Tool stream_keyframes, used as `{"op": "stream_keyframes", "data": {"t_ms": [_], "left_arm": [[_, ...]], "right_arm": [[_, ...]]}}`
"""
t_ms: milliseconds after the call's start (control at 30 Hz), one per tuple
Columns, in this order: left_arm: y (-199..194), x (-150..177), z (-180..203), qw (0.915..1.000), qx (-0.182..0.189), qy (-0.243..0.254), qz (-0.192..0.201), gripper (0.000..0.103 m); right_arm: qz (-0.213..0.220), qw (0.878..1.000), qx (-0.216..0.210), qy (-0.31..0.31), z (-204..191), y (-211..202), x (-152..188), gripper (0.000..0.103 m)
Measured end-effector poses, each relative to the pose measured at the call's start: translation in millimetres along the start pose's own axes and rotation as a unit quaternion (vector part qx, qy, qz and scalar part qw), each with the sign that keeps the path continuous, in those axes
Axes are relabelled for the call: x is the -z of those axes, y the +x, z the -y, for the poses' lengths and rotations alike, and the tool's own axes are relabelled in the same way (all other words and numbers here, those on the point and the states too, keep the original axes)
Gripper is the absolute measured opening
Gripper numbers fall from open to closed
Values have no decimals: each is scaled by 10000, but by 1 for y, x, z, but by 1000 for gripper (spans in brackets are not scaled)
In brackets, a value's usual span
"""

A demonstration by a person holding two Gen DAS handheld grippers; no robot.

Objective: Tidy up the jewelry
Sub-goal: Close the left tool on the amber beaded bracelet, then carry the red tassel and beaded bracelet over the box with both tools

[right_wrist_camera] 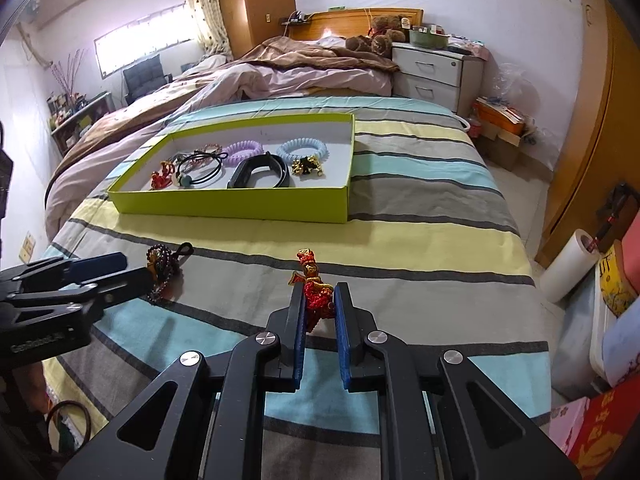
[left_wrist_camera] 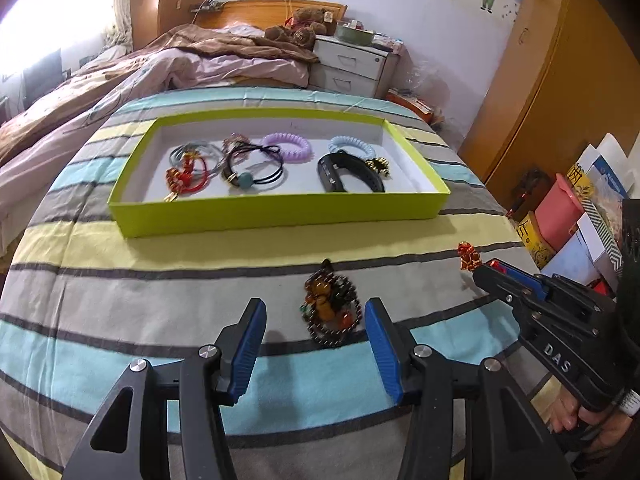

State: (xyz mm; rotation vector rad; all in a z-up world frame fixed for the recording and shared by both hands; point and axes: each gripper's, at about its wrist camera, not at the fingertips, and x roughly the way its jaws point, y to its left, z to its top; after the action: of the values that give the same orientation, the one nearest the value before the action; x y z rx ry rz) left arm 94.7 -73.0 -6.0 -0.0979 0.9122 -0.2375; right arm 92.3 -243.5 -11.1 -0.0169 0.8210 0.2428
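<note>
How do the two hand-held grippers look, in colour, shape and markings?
Both are black angular tools with triangular cut-outs and round silver pivot bolts. The left gripper and the right gripper each carry two flat fingers faced with ribbed blue pads. White letters "DAS" mark the right one's pistol-style body; the left one's side bears pale lettering, hard to read. No cables show.

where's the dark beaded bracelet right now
In the left wrist view the beaded bracelet lies on the striped bedsheet between the open left gripper fingers, nearer than the green box.
</note>
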Motion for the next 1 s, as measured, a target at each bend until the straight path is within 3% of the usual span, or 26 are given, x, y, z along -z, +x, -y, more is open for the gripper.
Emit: {"op": "stream_keyframes", "data": {"t_ms": [367, 567, 1000], "left_arm": [[24, -3, 14, 9989, -354, 272, -112, 51], [26, -4, 16, 9980, -458, 425, -87, 33], [18, -4, 9, 9981, -442, 413, 90, 25]], "right_arm": [[67, 9999, -98, 26, 0, -6, 3, 14], [45, 9999, -124, 26, -1, -7, 3, 14], [61, 10000, -54, 22, -2, -8, 0, 14]]}}
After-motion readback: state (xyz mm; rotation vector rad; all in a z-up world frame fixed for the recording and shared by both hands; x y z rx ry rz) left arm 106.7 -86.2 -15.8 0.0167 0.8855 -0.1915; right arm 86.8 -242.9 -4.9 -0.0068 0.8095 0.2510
